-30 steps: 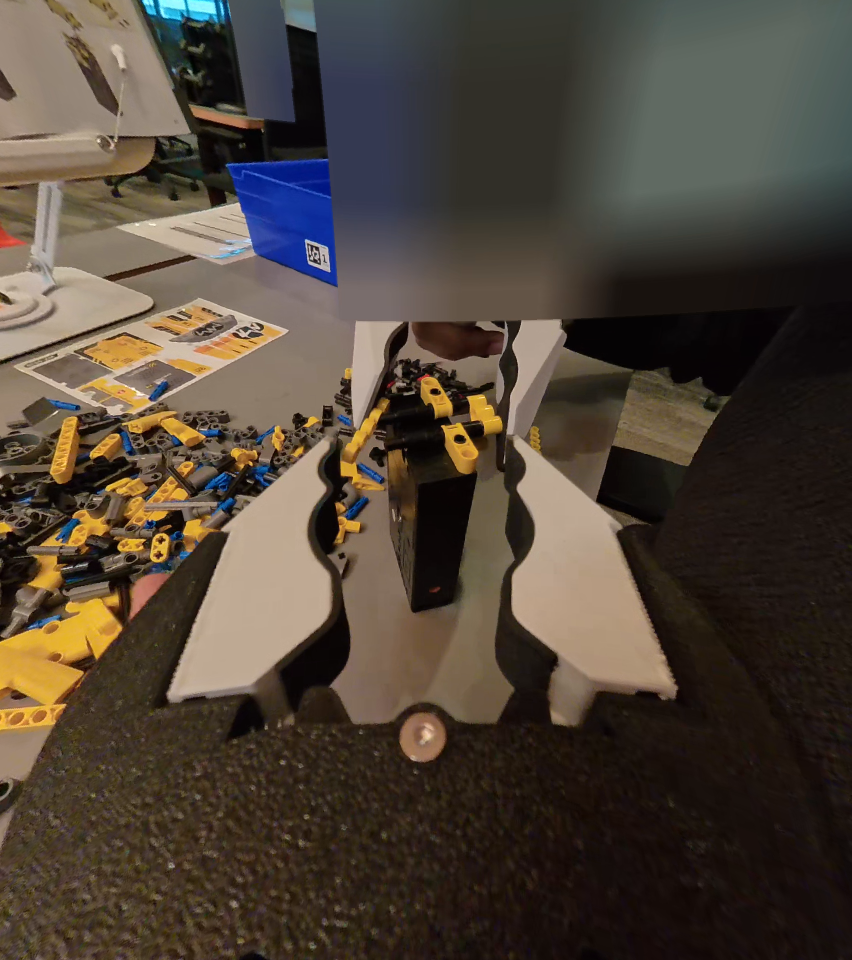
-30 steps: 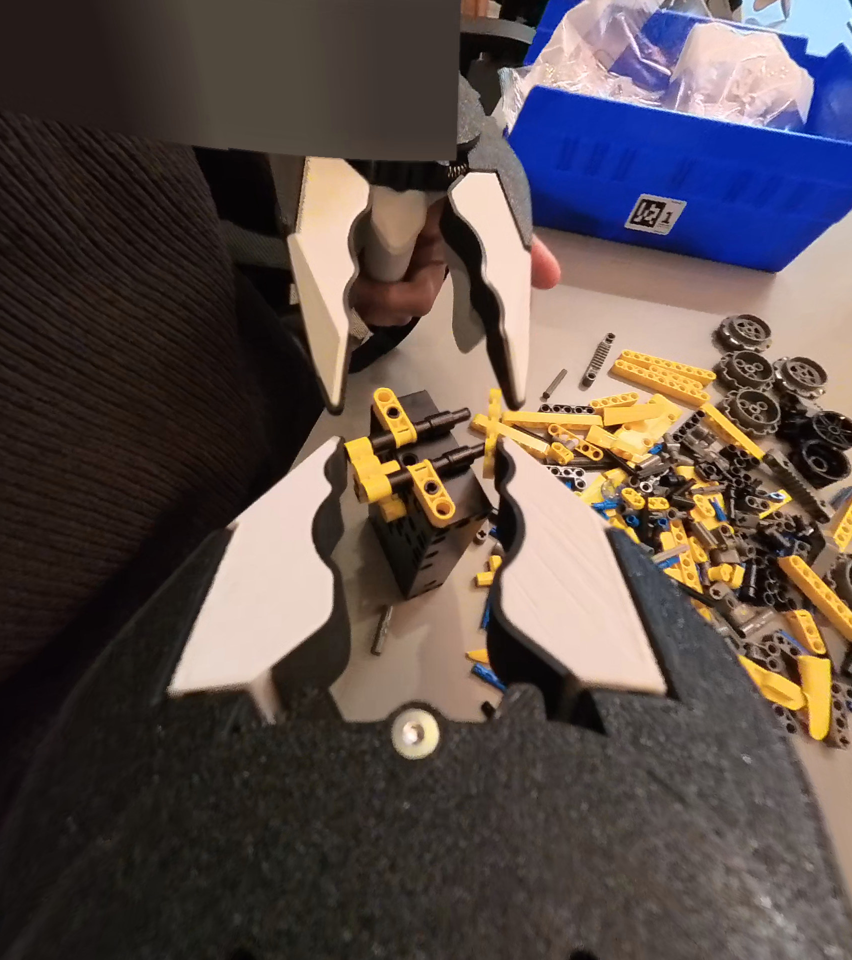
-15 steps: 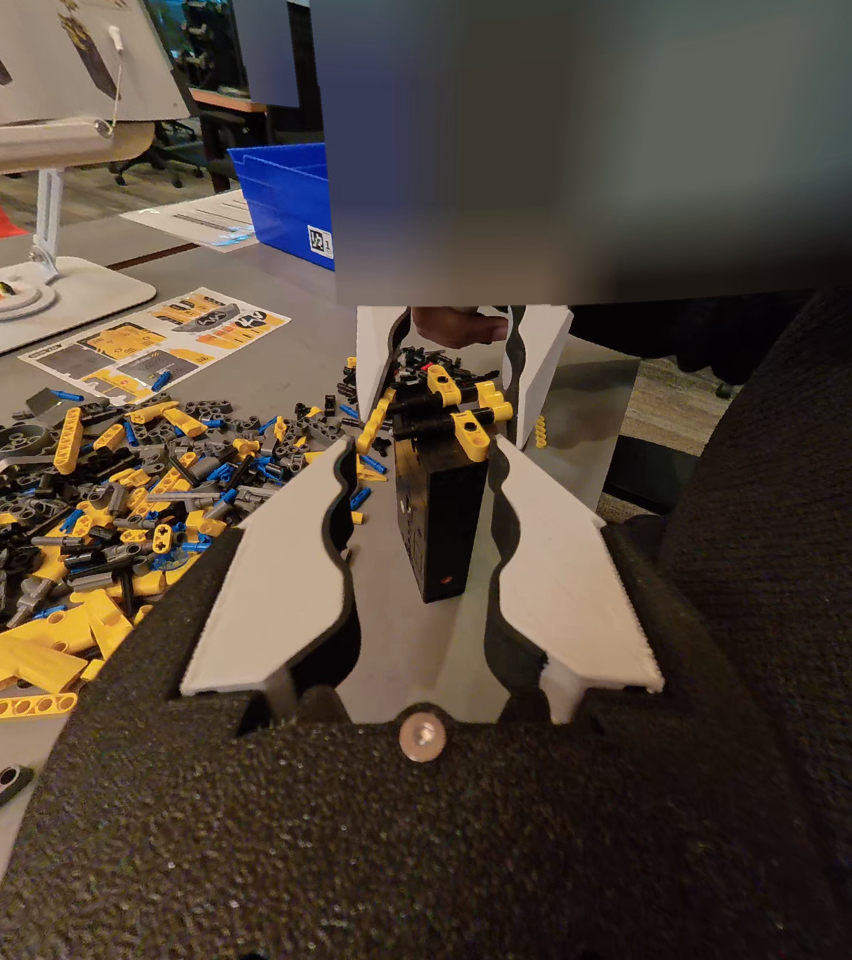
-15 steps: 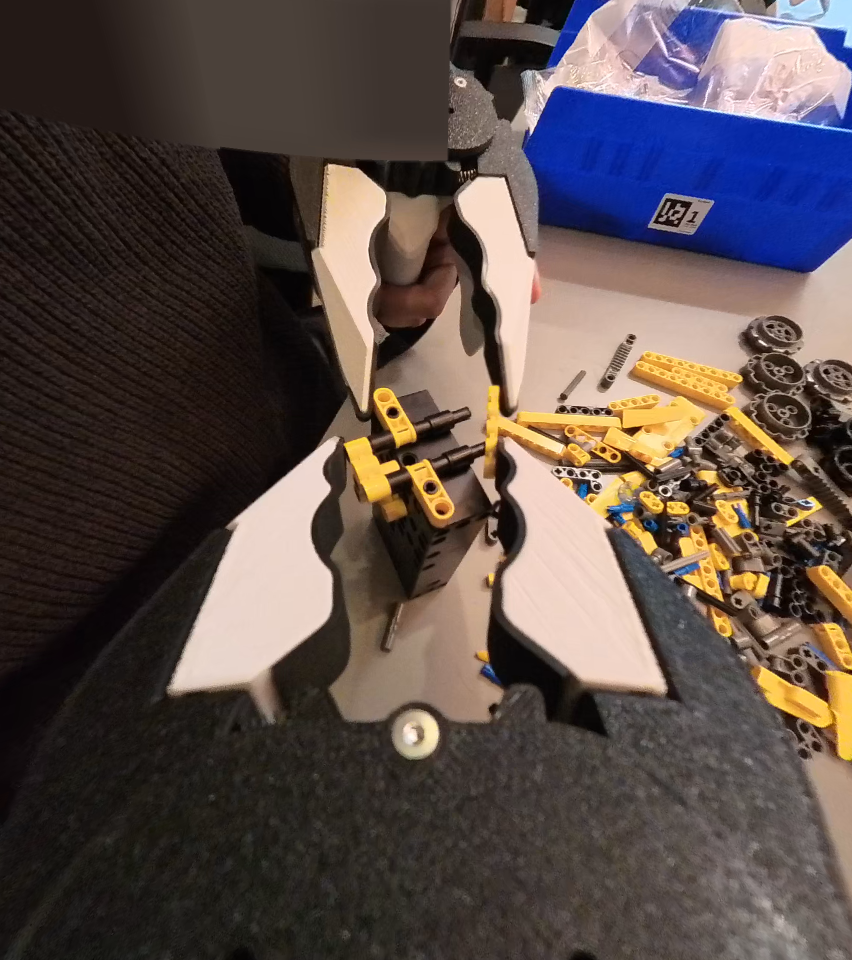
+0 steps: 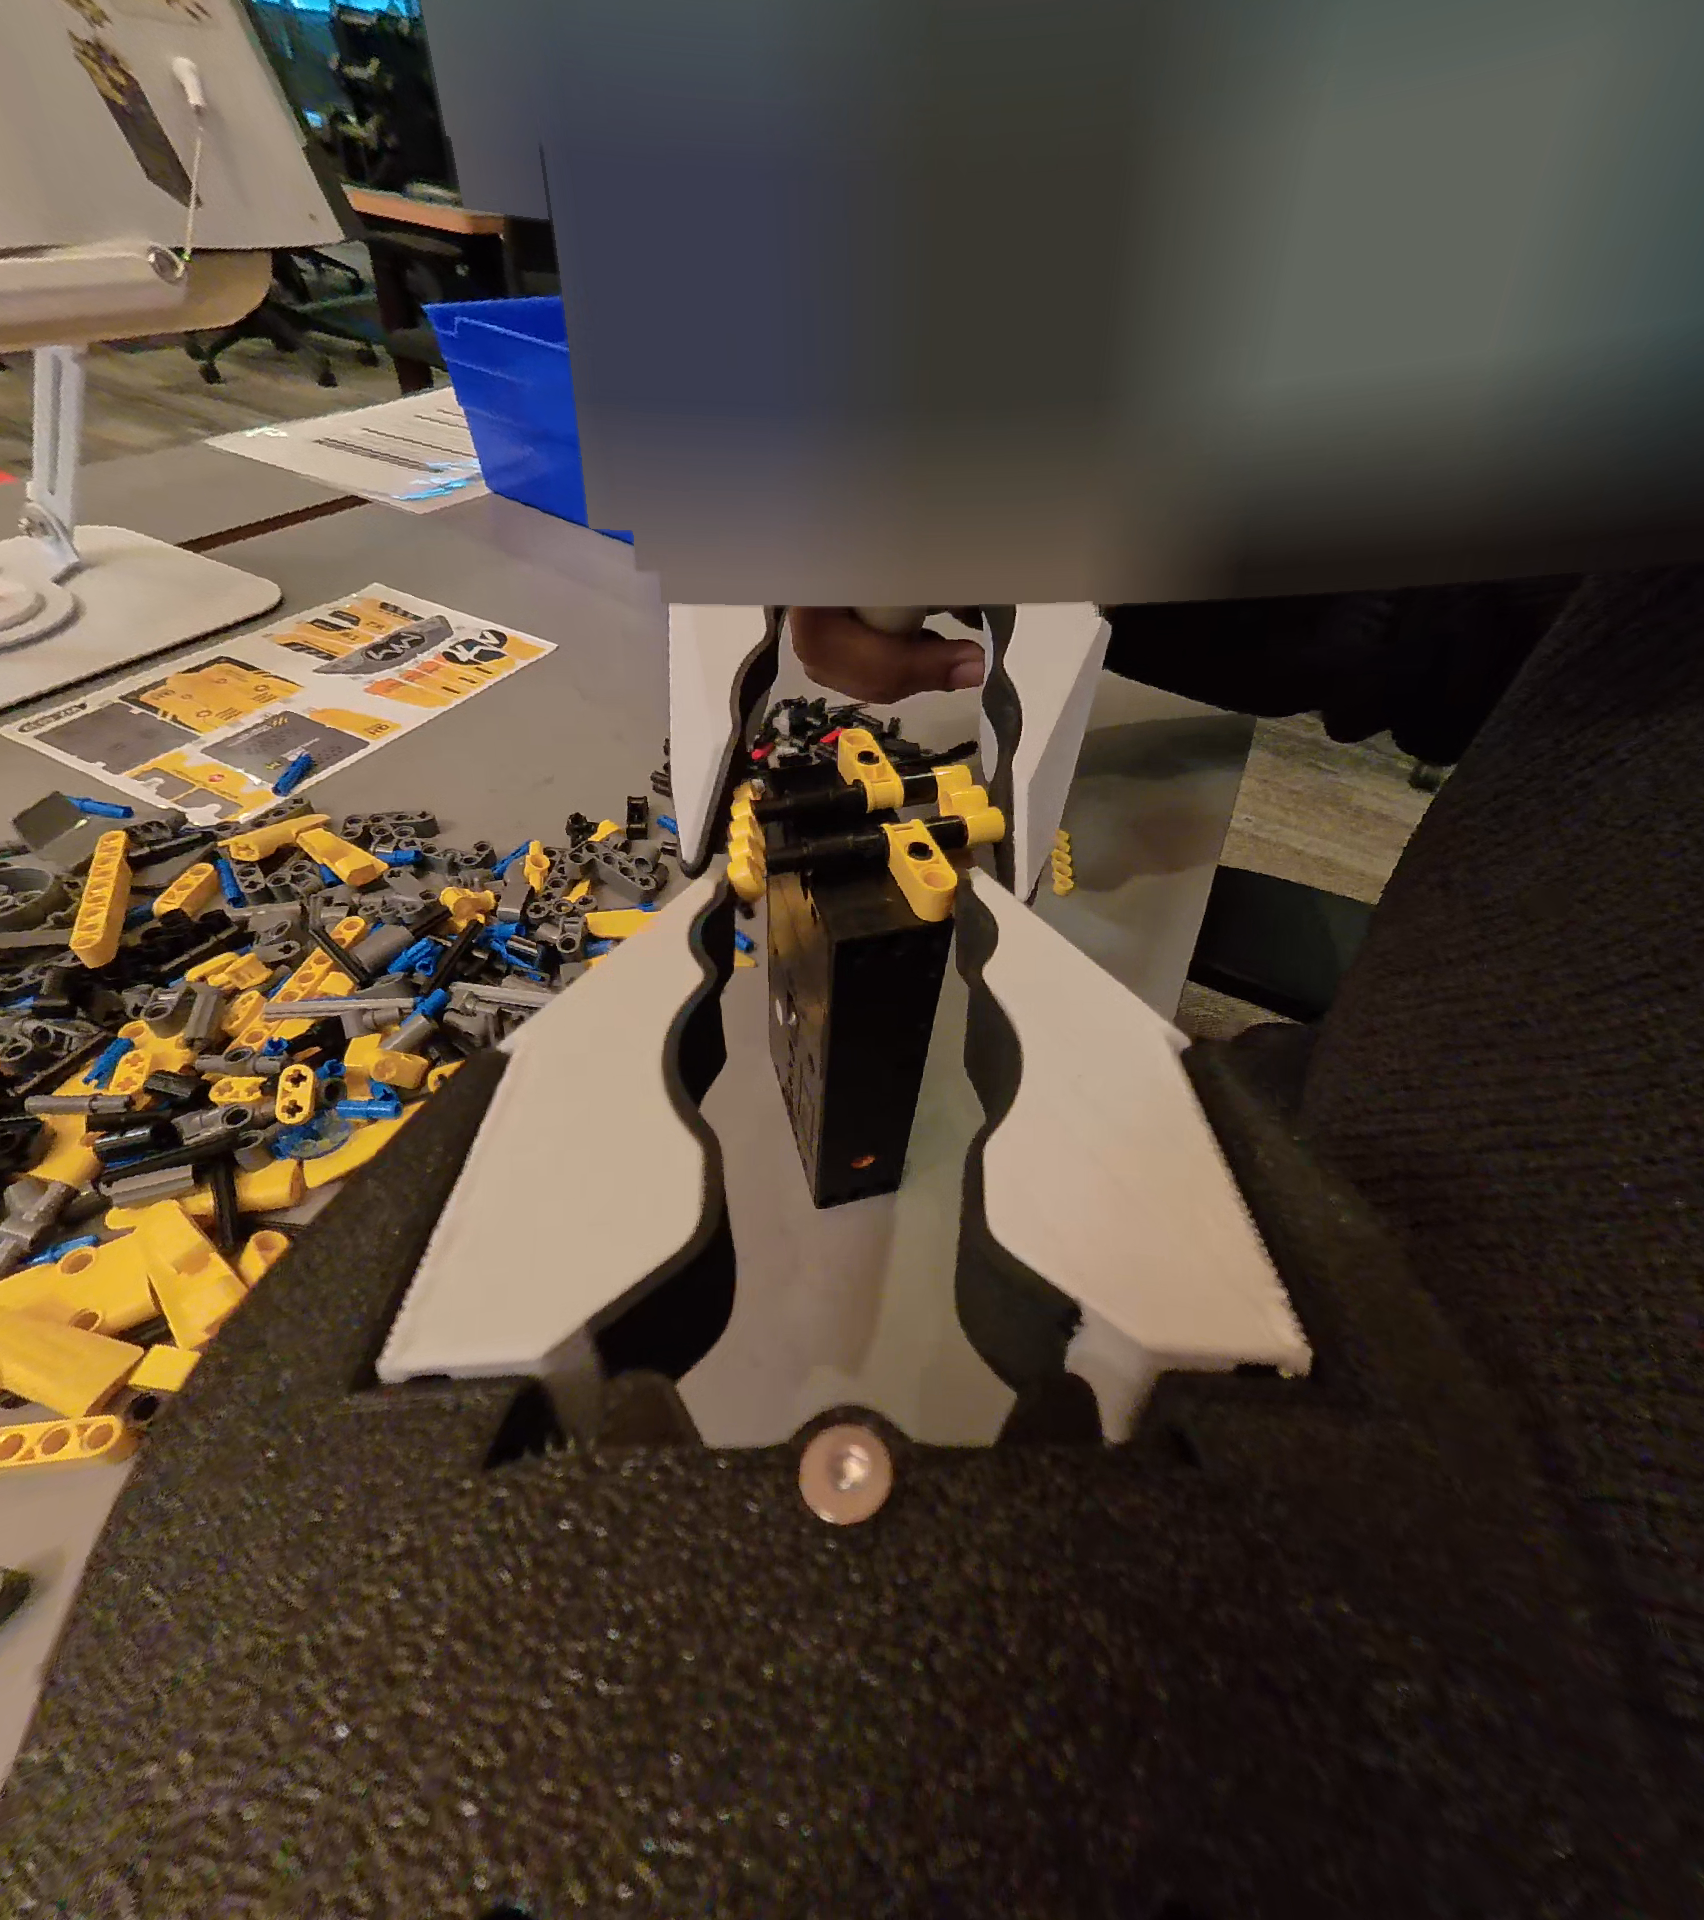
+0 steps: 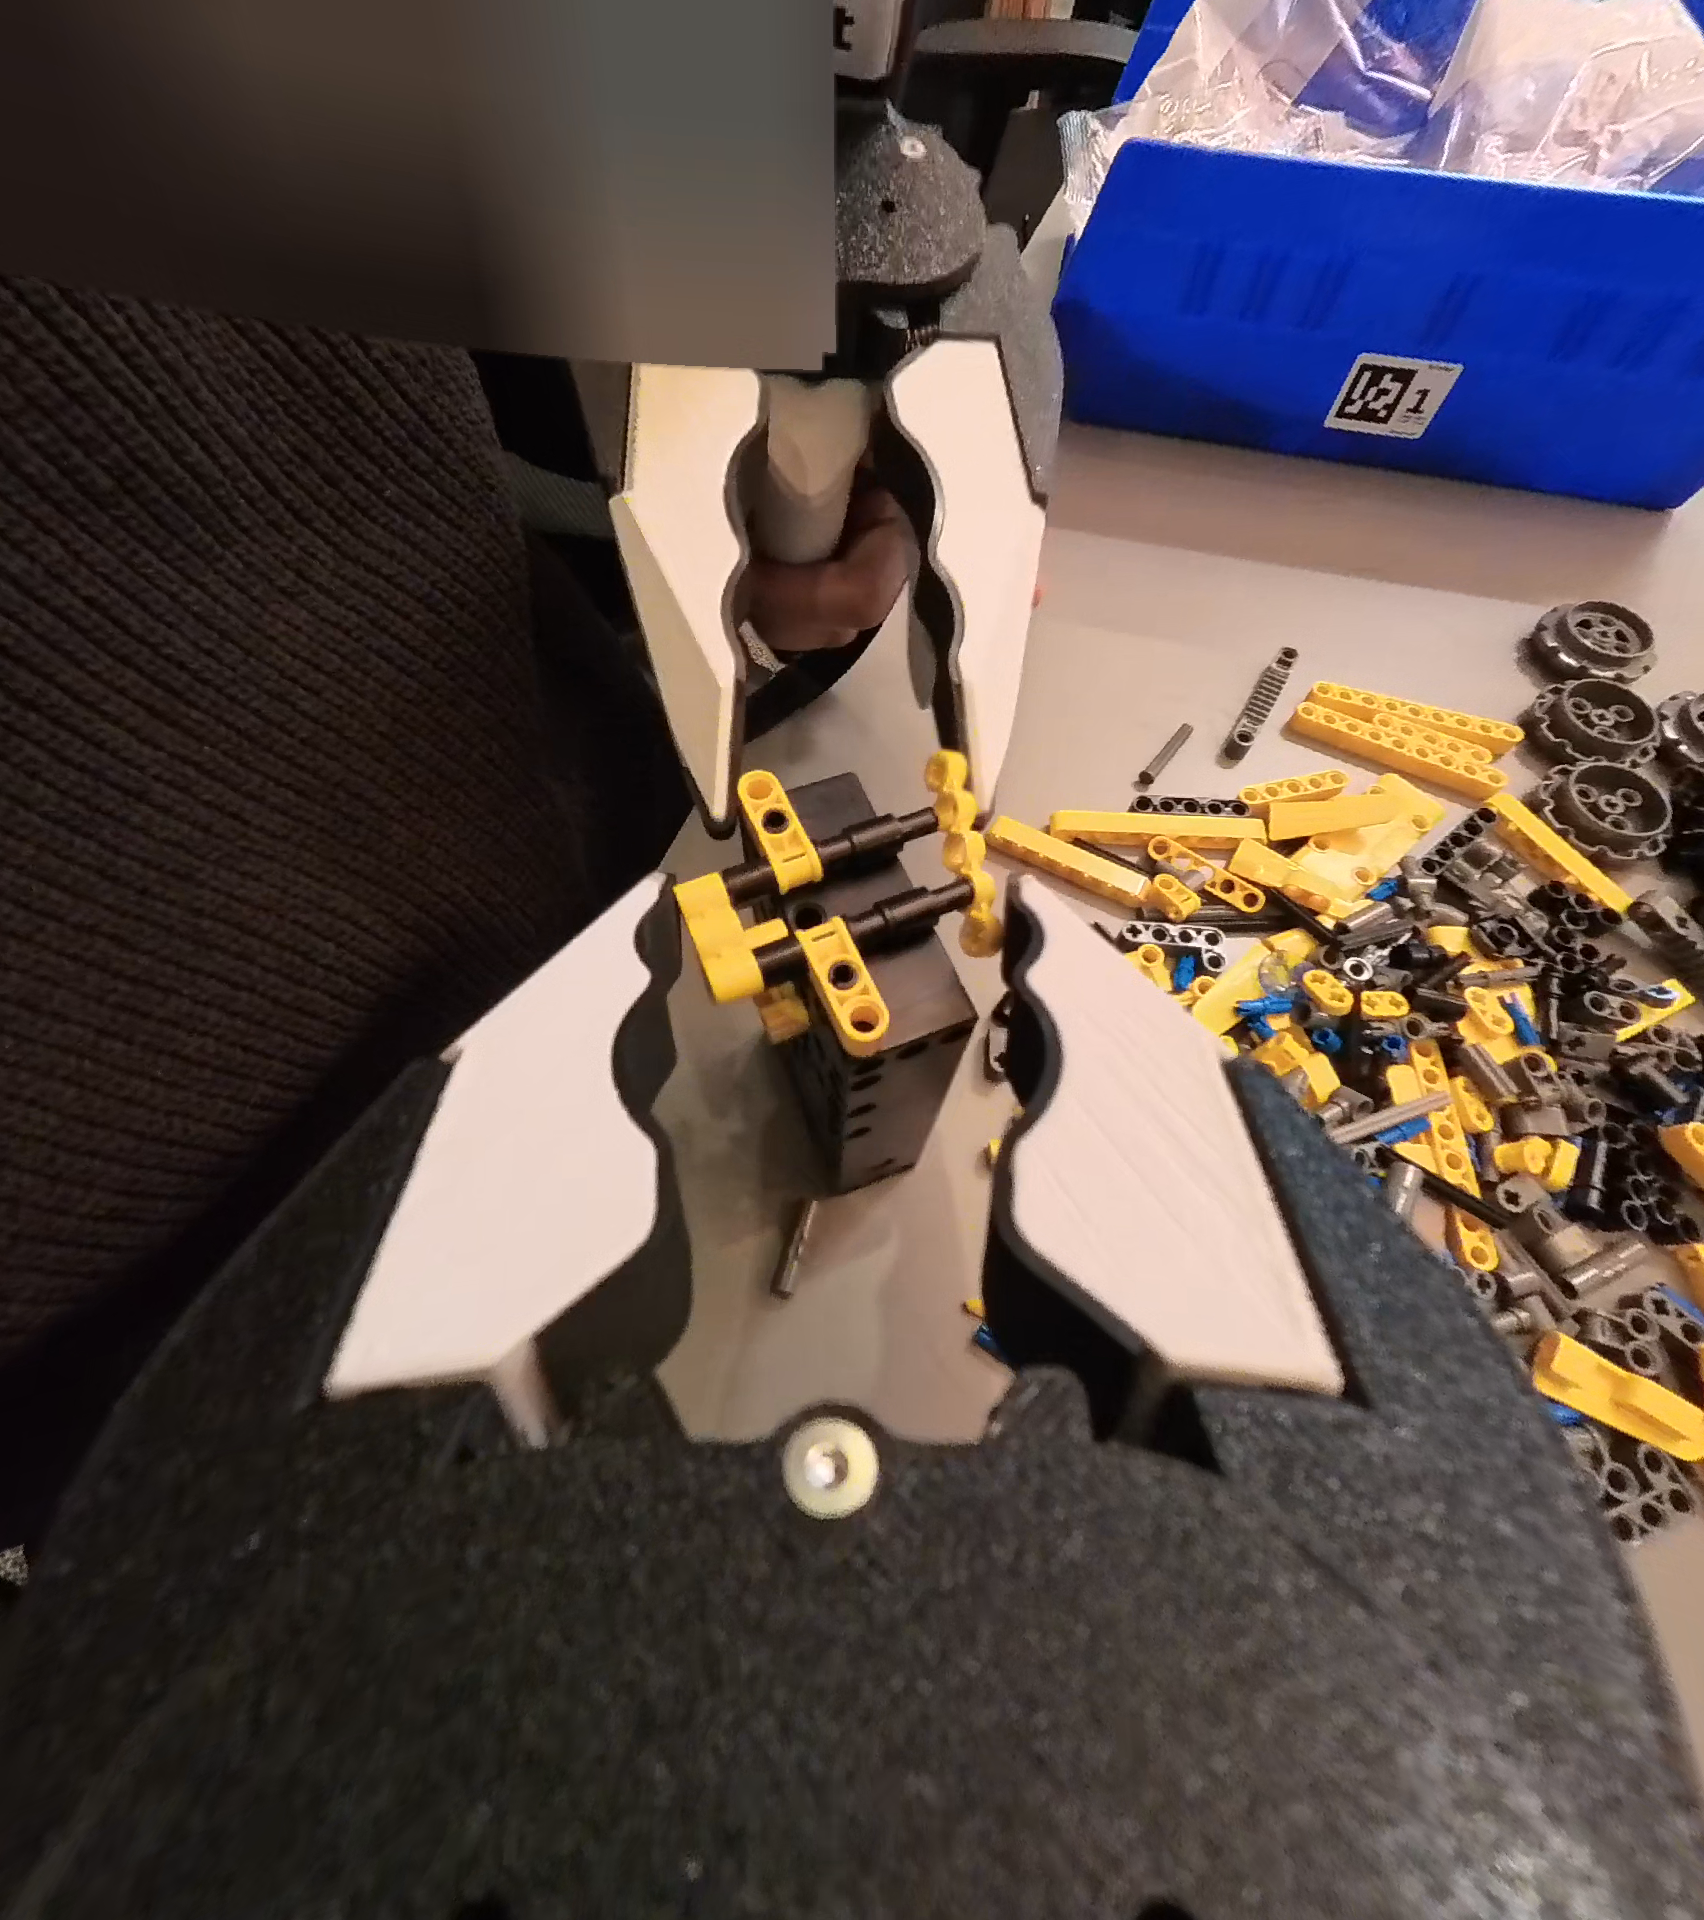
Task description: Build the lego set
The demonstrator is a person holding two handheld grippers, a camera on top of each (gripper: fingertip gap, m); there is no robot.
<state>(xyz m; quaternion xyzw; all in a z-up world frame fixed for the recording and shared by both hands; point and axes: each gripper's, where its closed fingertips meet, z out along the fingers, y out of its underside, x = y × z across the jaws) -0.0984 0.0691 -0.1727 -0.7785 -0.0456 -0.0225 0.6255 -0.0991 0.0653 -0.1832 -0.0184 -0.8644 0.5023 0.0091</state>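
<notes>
A black block with yellow connectors and two black axles on top [image 5: 858, 1039] stands upright on the grey table, also in the right wrist view [image 6: 869, 1081]. My left gripper [image 5: 843, 894] has closed in on its top. In the right wrist view my left gripper [image 6: 848, 805] has one tip against a yellow connector and the other against a yellow holed beam [image 6: 957, 831] at the axle ends. My right gripper [image 6: 837, 899] faces it from the opposite side, open, its fingers either side of the block without touching. It shows in the left wrist view [image 5: 863, 873].
A pile of yellow, black, grey and blue pieces [image 5: 204, 1018] lies beside the block, also in the right wrist view [image 6: 1450, 987], with dark wheels [image 6: 1606, 748]. A blue bin [image 6: 1450, 291], a printed sheet [image 5: 287, 696] and a white stand [image 5: 48, 582] sit farther back. A person's dark sleeve [image 6: 204, 727] is close.
My left gripper's fingers have narrowed around the block's top. The yellow holed beam has moved against the axle ends. My right gripper stays open.
</notes>
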